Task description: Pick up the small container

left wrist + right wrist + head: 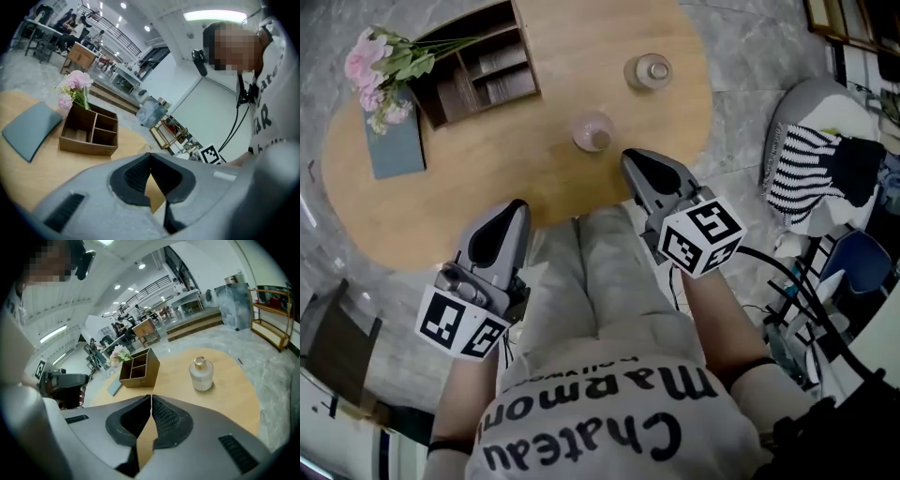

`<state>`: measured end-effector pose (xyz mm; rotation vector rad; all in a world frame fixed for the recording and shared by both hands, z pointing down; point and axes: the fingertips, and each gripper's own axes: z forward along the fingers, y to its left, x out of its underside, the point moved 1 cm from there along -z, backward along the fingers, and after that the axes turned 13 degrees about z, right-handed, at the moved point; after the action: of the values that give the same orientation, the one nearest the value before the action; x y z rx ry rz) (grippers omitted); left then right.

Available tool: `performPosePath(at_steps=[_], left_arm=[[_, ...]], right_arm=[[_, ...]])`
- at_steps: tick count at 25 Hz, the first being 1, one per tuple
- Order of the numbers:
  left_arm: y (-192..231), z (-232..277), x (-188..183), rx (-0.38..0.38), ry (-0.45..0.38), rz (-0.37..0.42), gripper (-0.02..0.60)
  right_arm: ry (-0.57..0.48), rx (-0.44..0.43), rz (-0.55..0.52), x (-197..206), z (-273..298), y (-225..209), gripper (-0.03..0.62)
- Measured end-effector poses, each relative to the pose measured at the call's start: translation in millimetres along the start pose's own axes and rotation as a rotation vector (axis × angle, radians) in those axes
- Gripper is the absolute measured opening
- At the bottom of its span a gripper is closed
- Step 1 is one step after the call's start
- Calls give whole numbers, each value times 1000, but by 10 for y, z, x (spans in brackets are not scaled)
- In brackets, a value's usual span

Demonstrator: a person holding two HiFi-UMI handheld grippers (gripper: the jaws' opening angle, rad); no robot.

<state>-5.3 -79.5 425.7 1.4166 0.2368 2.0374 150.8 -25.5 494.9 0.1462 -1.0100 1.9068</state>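
Two small glass containers stand on the oval wooden table (534,202). A pinkish round one (592,131) is nearer me and a clear one with a pale cap (648,71) (201,373) stands farther back. My right gripper (630,157) (151,397) hovers at the table's near edge, just right of and short of the pinkish container, shut and empty. My left gripper (517,206) (150,154) is over the near edge further left, also shut with nothing in it. The right gripper's jaws hide the pinkish container in its own view.
A brown wooden organiser box (478,66) (91,131) (139,367) sits at the table's back left, with pink flowers (380,70) (75,89) and a grey-blue pad (394,145) (30,129) beside it. A chair with striped cloth (811,159) and cables (787,281) are on the right.
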Motion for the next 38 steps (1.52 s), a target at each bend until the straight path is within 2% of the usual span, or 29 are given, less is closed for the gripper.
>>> performPosePath(at_steps=[6,9,11,12,13,14,15,21,24,26,29,33,38], left_arm=[[128,209,163,-160,-66,-44,14],[97,275,241,-199,-75,-53,14],[89,302,309,-215,-73,-66,14],[93,315,348,-222,-73,-74,14],[96,331,388,-226,-74,-83,14],[95,350,428,-229,-77,-92,14],[87,372,464,-231,-81,-100,14],[3,388,574,-248,-72,-101,14],[23,306,589,-271,-66,-97,14],[50,259,592,-287,-73,-103,14],[27,188,608,-306,-85,-119,14],[-47,71,530,-318,-93,-113,14],[-80,-123,327,-323,-105,-79,14]], right_arm=[[29,-123,-241,-28,199,-137,17],[59,-191,-300,35,258,-145,18],[65,-236,-301,41,273,-109,25],[74,-264,-295,53,288,-80,73],[86,-290,-292,74,314,-53,194],[95,-309,-303,101,349,-37,224],[101,-317,-330,128,390,-35,224],[96,-282,-558,242,659,-10,235],[91,-215,-651,331,798,-8,233],[59,-177,-646,317,889,-31,233],[18,-139,-643,254,921,-50,172],[34,-134,-696,263,895,20,120],[76,-115,-622,200,889,40,115]])
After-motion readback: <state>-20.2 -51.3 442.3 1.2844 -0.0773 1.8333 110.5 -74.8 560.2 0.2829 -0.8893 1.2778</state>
